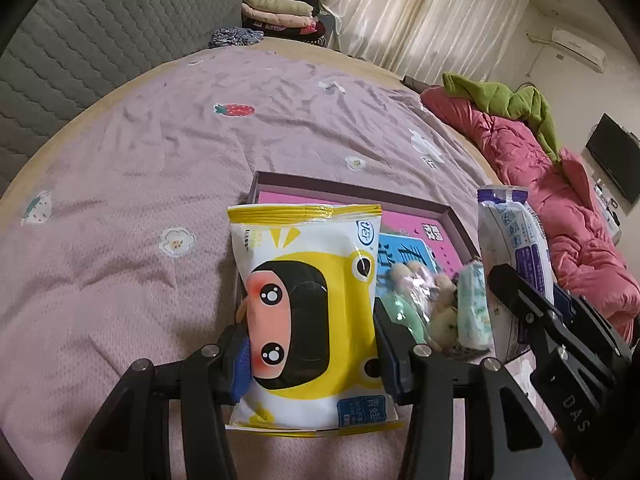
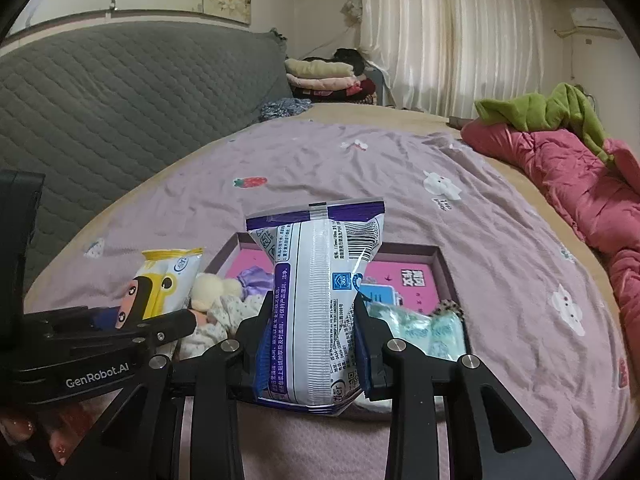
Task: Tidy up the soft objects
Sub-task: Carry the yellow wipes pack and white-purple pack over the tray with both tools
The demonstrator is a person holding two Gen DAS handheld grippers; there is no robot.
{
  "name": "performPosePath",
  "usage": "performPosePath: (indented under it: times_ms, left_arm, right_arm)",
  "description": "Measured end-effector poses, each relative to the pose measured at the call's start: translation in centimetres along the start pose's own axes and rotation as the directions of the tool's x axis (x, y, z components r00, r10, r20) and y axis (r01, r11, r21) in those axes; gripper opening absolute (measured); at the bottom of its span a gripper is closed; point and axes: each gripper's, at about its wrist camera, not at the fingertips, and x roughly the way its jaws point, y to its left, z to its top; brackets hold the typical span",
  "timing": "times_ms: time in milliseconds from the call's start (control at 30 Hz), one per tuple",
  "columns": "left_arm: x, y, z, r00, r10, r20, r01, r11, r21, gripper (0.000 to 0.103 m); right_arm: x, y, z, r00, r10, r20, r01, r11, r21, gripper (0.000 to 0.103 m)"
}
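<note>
A pink-sheeted bed (image 1: 160, 200) carries a shallow purple-rimmed box (image 2: 442, 264), likely the collecting spot, already holding soft toys and tissue packs. The left gripper (image 1: 308, 344) has its fingers clamped on a yellow frog wet-wipe pack (image 1: 308, 300); the right gripper (image 2: 310, 344) pinches a purple-and-white wipe pack (image 2: 320, 280), both lifted above the box.

Yellow cartoon-frog pack (image 1: 308, 312) and purple-white pack (image 2: 320, 300) showing over pink-lined box (image 1: 452, 216), seemingly dark-rimmed, on lilac strawberry-print sheet (image 1: 160, 160).
</note>
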Motion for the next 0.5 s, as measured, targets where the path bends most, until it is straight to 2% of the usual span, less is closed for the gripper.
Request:
performPosePath:
  times_ms: [300, 500]
  left_arm:
    - [3.0, 0.8, 0.2, 0.999, 0.013, -0.048, -0.012, 1.000, 0.018, 0.050]
    - [3.9, 1.0, 0.3, 0.999, 0.033, -0.038, -0.032, 0.999, 0.031, 0.051]
  right_arm:
    - [4.9, 0.7, -1.1, 0.991, -0.005, -0.133, 0.001, 0.999, -0.032, 0.034]
    - [7.2, 0.4, -2.3, 0.981, -0.035, -0.191, 0.028, 0.999, -0.037, 0.035]
